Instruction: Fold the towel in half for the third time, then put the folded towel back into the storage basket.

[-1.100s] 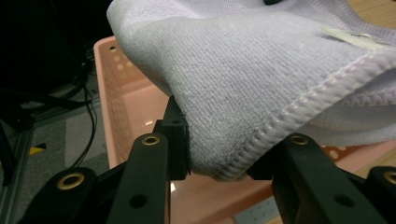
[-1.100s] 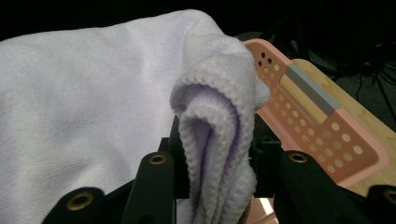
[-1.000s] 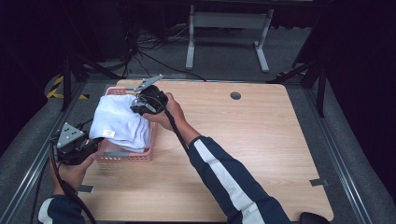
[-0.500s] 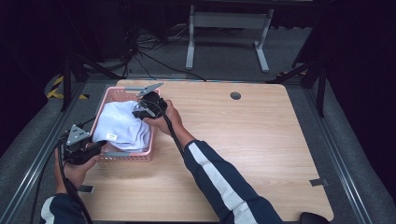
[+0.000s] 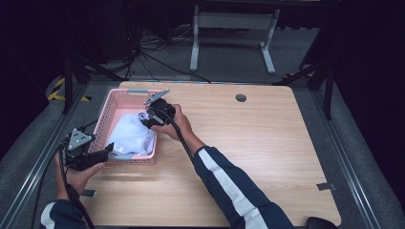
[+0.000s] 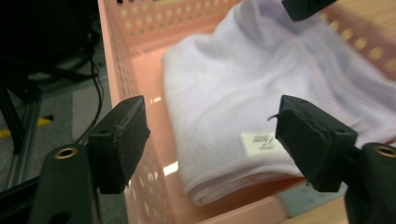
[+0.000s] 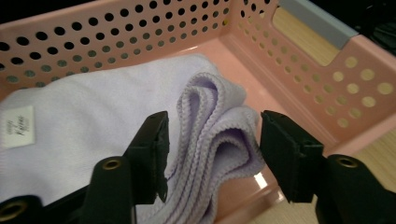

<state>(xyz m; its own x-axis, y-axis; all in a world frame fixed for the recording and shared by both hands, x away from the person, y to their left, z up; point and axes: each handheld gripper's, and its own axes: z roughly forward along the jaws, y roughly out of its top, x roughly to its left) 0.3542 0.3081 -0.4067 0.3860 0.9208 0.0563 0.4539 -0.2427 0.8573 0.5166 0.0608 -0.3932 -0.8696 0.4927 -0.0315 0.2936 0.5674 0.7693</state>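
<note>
A folded pale lilac towel (image 5: 130, 136) (image 6: 261, 88) (image 7: 93, 135) with a white label (image 6: 258, 142) lies inside the pink perforated basket (image 5: 111, 106) at the table's left. My right gripper (image 5: 149, 118) (image 7: 212, 154) hangs over the basket's right side, open, its jaws either side of the towel's bunched corner (image 7: 219, 130) without pinching it. My left gripper (image 5: 107, 151) (image 6: 212, 142) hovers at the basket's near-left corner, open, with the towel's labelled end lying between and below its jaws.
The basket (image 7: 299, 56) has a grey handle strip (image 7: 317, 22) on its far rim. A wooden table (image 5: 267, 157) with a round cable hole (image 5: 240, 98) stretches to the right. Cables and a metal stand (image 5: 229, 28) lie on the floor behind.
The towel has dropped from above the basket rim to lie inside it. My right gripper released it and lowered. My left gripper drew back toward the near-left corner.
</note>
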